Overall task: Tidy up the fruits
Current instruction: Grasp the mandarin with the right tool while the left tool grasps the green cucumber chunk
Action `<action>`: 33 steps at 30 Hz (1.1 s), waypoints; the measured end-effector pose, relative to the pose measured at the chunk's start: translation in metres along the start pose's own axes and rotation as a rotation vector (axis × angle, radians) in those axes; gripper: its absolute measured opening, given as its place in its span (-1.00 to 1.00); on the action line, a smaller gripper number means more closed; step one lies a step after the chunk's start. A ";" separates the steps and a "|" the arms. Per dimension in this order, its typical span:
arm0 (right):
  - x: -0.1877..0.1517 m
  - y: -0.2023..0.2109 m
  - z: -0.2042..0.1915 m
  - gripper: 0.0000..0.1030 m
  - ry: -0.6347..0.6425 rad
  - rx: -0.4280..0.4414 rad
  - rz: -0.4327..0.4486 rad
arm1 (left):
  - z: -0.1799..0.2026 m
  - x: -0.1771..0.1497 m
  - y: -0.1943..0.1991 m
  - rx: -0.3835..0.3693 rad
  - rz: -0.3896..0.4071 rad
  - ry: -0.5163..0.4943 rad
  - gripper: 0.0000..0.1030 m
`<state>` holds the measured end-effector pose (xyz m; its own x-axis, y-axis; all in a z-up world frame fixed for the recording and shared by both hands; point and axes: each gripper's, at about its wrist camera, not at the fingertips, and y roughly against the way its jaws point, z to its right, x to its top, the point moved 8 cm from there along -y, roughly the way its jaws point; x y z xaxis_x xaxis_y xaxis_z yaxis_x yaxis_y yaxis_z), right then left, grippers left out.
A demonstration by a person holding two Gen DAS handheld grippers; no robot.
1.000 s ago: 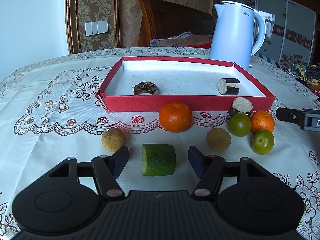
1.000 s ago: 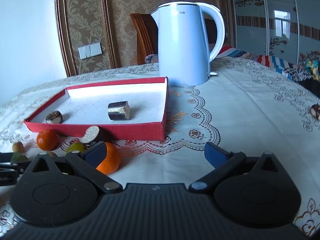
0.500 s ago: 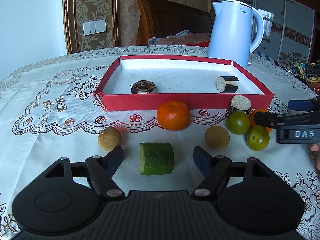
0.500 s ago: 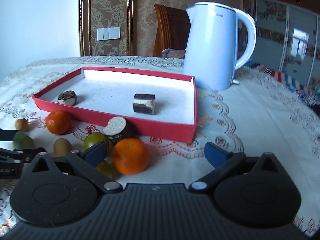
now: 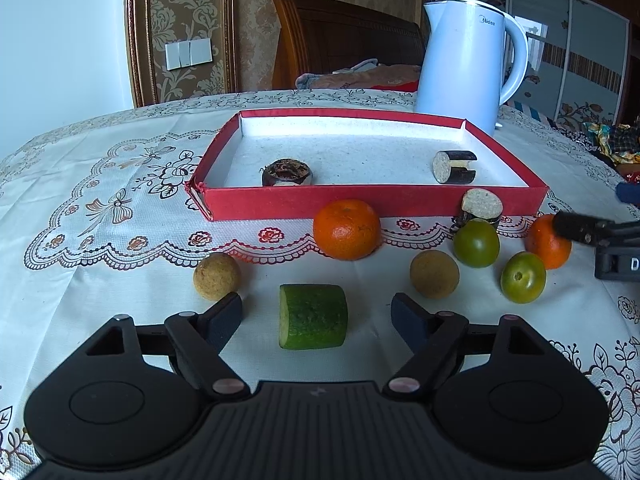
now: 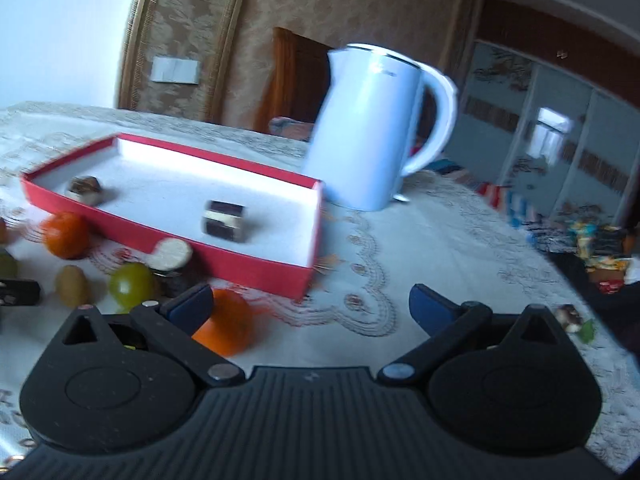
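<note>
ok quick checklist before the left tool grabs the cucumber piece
1. Cucumber piece lies between the left tool's fingers, centred: ok.
2. Jaws clear of it: ok, they are opening, with a gap on each side.
3. Neighbours clear: ok, the two brown fruits sit beyond the fingertips, apart from the cucumber piece.
4. Room in the red tray: ok, only two dark pieces inside.
5. Path to the tray: cannot tell, an orange sits in front of its near wall.
6. Right tool out of the way: ok, open at the far right by the other orange.
</note>
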<state>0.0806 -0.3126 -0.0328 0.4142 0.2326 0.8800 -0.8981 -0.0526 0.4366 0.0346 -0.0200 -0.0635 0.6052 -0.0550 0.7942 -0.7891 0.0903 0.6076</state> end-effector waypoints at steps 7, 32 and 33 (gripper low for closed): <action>-0.014 -0.021 -0.013 1.00 -0.020 0.084 -0.074 | 0.000 0.000 0.000 -0.001 0.001 0.003 0.59; -0.015 -0.033 -0.029 -0.21 -0.080 0.264 -0.092 | 0.008 0.001 0.001 0.038 -0.001 -0.009 0.28; -0.015 -0.033 -0.030 -0.24 -0.076 0.269 -0.090 | 0.009 0.001 0.002 0.034 0.003 -0.016 0.21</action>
<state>0.0992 -0.2854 -0.0658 0.5096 0.1752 0.8424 -0.7899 -0.2930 0.5388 0.0328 -0.0294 -0.0617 0.6014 -0.0709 0.7958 -0.7941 0.0562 0.6052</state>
